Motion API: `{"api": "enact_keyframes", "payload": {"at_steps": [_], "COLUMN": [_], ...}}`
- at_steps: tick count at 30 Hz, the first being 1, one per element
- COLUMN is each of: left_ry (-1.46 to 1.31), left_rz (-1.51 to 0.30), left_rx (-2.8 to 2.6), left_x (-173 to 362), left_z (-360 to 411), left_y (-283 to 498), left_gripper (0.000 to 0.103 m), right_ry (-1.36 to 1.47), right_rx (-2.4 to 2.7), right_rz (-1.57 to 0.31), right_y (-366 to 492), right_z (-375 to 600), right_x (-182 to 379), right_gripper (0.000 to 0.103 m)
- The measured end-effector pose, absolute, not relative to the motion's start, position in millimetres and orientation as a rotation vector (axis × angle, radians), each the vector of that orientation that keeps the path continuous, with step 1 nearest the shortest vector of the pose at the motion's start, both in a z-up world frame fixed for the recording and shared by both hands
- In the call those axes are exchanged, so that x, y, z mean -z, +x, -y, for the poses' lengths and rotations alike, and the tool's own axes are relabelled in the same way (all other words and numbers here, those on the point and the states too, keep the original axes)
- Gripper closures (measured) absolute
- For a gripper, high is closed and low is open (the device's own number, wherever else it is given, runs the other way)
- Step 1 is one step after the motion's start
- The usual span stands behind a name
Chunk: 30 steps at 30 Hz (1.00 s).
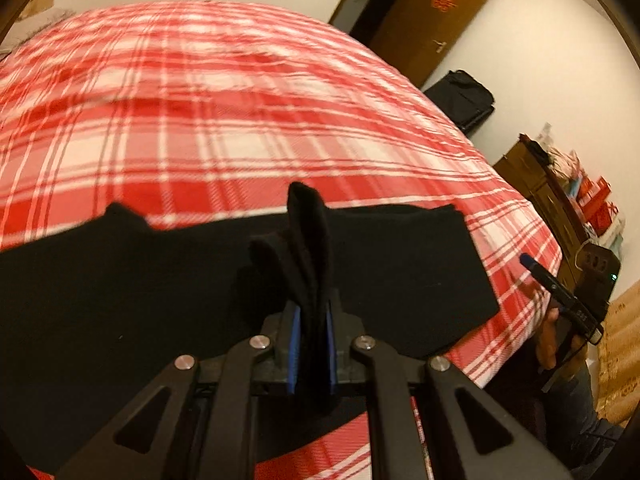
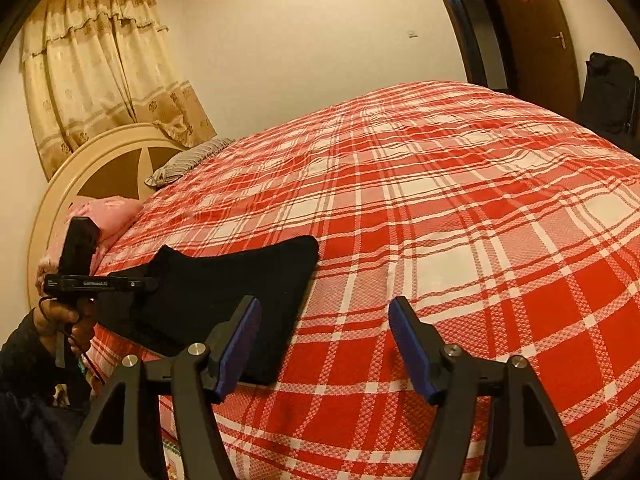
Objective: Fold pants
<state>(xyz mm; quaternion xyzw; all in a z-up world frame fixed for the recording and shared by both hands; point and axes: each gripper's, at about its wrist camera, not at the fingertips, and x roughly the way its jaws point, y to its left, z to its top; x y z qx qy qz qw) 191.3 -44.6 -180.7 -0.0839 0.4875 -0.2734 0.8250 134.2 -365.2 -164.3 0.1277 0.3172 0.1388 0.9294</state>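
The black pants lie folded on the red plaid bed near its front edge. My left gripper is shut on a bunched fold of the pants, which sticks up between the blue pads. In the right wrist view the pants lie at the left, with the left gripper over their left end. My right gripper is open and empty, above the bedspread just right of the pants. It also shows at the right of the left wrist view.
The red and white plaid bedspread covers a large bed. A headboard and pillows are at the left. A brown door, a black bag and a cluttered cabinet stand beyond the bed.
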Motion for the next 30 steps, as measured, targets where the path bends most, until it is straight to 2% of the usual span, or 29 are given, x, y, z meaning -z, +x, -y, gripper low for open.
{"api": "enact_keyframes", "payload": {"at_steps": [6, 13, 16, 23, 24, 26, 28, 30], "left_ry": [-0.175, -0.136, -0.112, -0.162, -0.178, -0.199, -0.216, -0.234], "left_rz": [-1.05, -1.019, -1.007, -0.985, -0.981, -0.973, -0.966, -0.964], "left_rx": [0.561, 0.516, 0.469, 0.396, 0.385, 0.366, 0.346, 0.343], "left_x": [199.9, 193.5, 192.6, 187.0, 185.9, 185.0, 185.1, 186.4], "left_z": [43.1, 29.7, 18.6, -12.1, -18.7, -27.5, -37.6, -44.9], "left_y": [192.2, 183.8, 179.8, 178.5, 178.0, 176.1, 173.0, 170.6], "left_gripper": [0.089, 0.057, 0.05, 0.05, 0.049, 0.04, 0.038, 0.038], "right_ry": [0.221, -0.021, -0.088, -0.285, -0.285, -0.315, -0.345, -0.372], "right_rx": [-0.263, -0.345, -0.444, -0.607, -0.607, -0.652, -0.672, -0.676], "right_rz": [-0.667, -0.671, -0.679, -0.738, -0.738, -0.751, -0.755, -0.767], "right_y": [134.4, 125.3, 126.3, 149.3, 149.3, 155.9, 158.0, 161.2], "right_z": [357.1, 290.0, 250.4, 147.0, 147.0, 117.7, 101.1, 87.9], "right_x": [164.9, 154.1, 150.9, 165.4, 165.4, 174.3, 179.7, 187.2], "right_gripper": [0.034, 0.034, 0.034, 0.034, 0.037, 0.042, 0.05, 0.051]}}
